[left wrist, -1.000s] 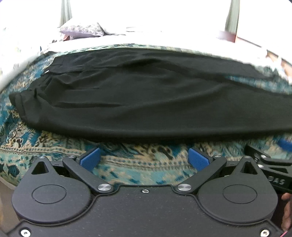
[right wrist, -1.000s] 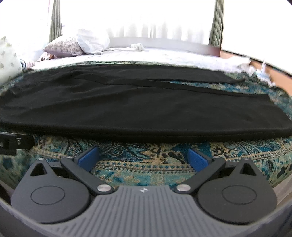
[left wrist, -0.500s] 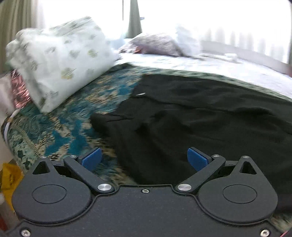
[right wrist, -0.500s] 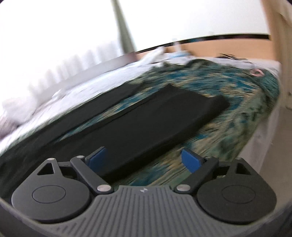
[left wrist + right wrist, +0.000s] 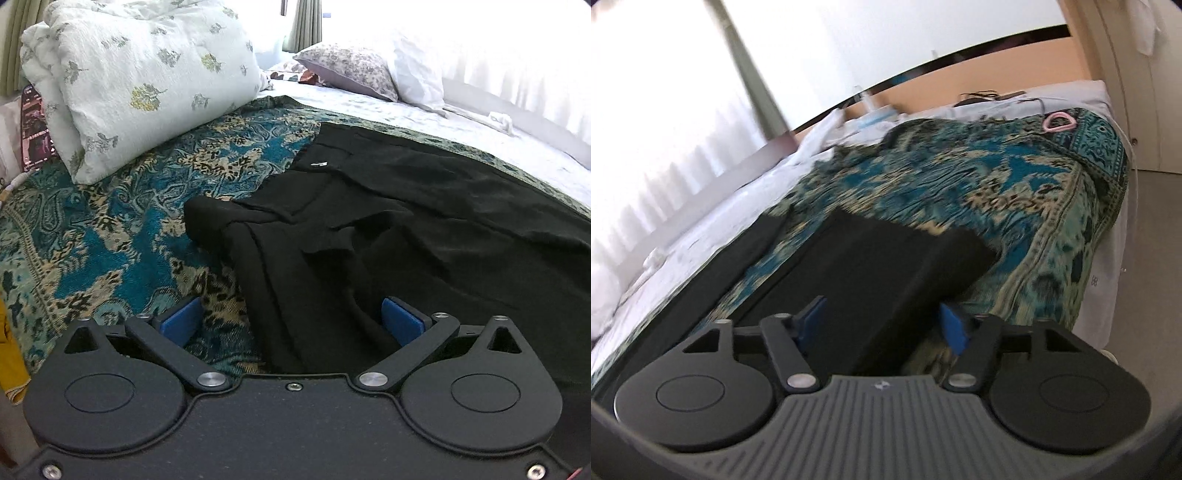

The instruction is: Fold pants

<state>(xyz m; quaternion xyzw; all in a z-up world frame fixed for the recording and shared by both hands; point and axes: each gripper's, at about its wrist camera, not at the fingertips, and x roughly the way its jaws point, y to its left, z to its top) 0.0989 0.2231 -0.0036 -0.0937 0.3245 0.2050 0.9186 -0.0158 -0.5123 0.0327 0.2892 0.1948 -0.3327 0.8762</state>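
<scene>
Black pants (image 5: 424, 229) lie flat between each open hand-held gripper's fingers.

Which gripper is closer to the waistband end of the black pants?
Left. The left gripper is open at the waistband of the pants; the right gripper straddles the leg hem.

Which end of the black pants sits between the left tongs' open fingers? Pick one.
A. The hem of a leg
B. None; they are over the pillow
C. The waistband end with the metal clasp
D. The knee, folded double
C: in the left wrist view, the left tongs stand open over the black pants at the waistband side, with the small metal clasp just ahead on the patterned bedspread.
</scene>
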